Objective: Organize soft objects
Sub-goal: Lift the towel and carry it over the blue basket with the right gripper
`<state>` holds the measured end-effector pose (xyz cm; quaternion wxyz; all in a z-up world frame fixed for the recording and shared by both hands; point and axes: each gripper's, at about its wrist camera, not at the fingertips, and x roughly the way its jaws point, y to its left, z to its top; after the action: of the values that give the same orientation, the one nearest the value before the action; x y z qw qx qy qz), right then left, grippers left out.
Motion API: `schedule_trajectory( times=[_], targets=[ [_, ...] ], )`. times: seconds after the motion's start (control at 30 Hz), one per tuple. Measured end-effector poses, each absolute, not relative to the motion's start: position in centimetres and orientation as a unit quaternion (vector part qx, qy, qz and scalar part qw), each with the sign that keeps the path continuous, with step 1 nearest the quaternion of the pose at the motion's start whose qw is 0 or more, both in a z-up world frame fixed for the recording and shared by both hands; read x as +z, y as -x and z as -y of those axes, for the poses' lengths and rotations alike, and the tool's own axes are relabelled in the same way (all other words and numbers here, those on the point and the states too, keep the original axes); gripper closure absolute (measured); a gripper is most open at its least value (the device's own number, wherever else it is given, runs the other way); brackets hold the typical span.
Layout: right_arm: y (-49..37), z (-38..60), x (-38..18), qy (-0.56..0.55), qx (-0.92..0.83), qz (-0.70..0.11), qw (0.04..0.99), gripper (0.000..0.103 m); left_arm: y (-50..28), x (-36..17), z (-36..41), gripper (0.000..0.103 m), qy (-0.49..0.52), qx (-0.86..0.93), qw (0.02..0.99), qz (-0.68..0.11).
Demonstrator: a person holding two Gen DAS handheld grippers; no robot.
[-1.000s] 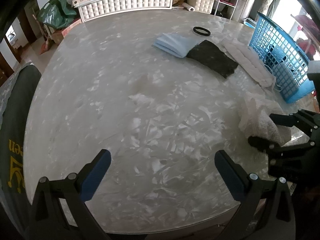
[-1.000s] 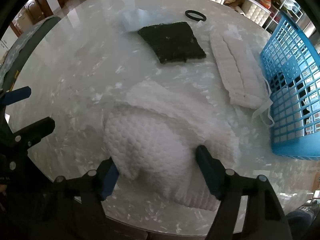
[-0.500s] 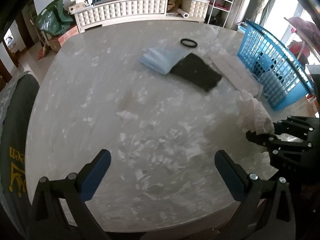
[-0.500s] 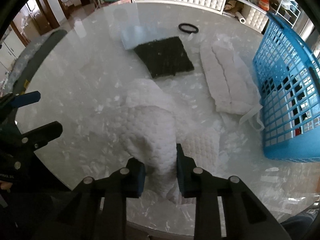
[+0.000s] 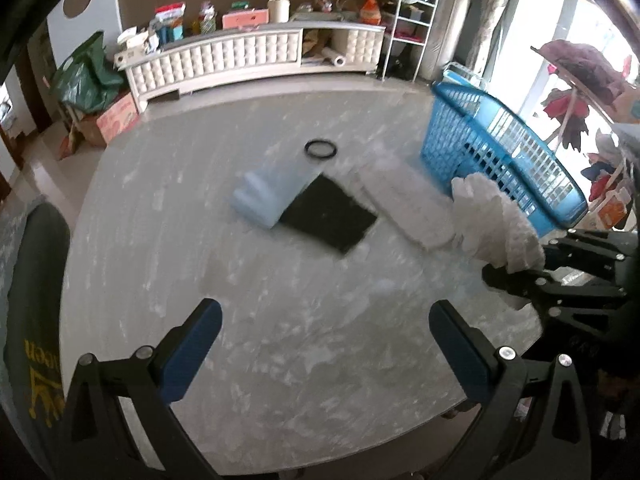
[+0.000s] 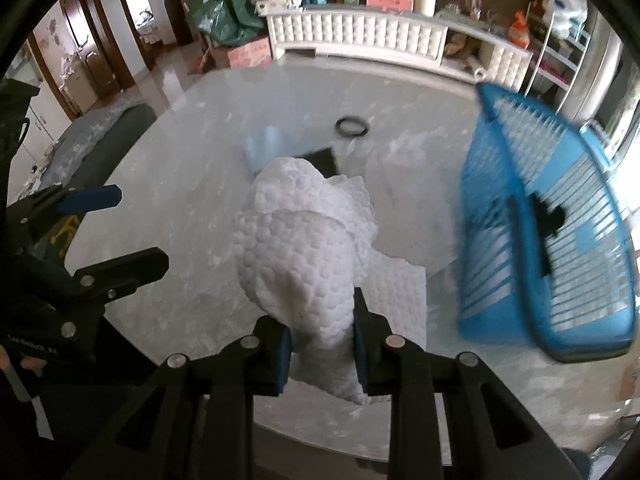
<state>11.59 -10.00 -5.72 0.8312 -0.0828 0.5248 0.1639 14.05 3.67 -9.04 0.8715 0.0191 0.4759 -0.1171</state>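
Note:
My right gripper (image 6: 320, 344) is shut on a white bumpy cloth (image 6: 304, 248) and holds it lifted above the marble table (image 6: 180, 184); the cloth hangs down over the table's near right part. In the left wrist view the cloth (image 5: 492, 220) and the right gripper (image 5: 516, 268) show at the right. My left gripper (image 5: 324, 344) is open and empty above the table's near edge. A blue basket (image 6: 556, 240) stands at the right, also in the left wrist view (image 5: 500, 160).
On the table lie a light blue folded cloth (image 5: 272, 192), a black square cloth (image 5: 332, 220), a white quilted pad (image 5: 404, 208) and a black ring (image 5: 320, 149). A dark chair back (image 5: 36, 280) is at the left. A white sideboard (image 5: 248, 56) stands behind.
My right gripper closed on the white cloth and lifted it off the table, rising toward the blue basket. My left gripper rose and stayed open.

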Motion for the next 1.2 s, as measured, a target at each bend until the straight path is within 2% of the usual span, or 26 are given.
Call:
schedule_trajectory(
  times=[0.37, 0.67, 0.93, 1.2],
  targets=[
    [-13.2, 14.9, 1.2, 0.064, 0.151, -0.481, 0.861, 0.079, -15.4, -6.7, -1.5, 0.000, -0.025, -0.154, 0.875, -0.458],
    [-14.7, 19.8, 4.8, 0.070, 0.085, -0.451, 0.886, 0.079, -17.5, -7.4, -2.0, 0.000, -0.031, -0.149, 0.871, -0.466],
    [-16.3, 22.1, 3.5, 0.102, 0.041, -0.464, 0.879, 0.079, -19.6, -9.0, -1.9, 0.000, -0.040, -0.156, 0.863, -0.479],
    [-17.9, 22.7, -1.4, 0.108, 0.046, -0.529, 0.841, 0.079, -21.4, -10.8, -0.1, 0.000, -0.066, -0.177, 0.852, -0.488]
  ],
)
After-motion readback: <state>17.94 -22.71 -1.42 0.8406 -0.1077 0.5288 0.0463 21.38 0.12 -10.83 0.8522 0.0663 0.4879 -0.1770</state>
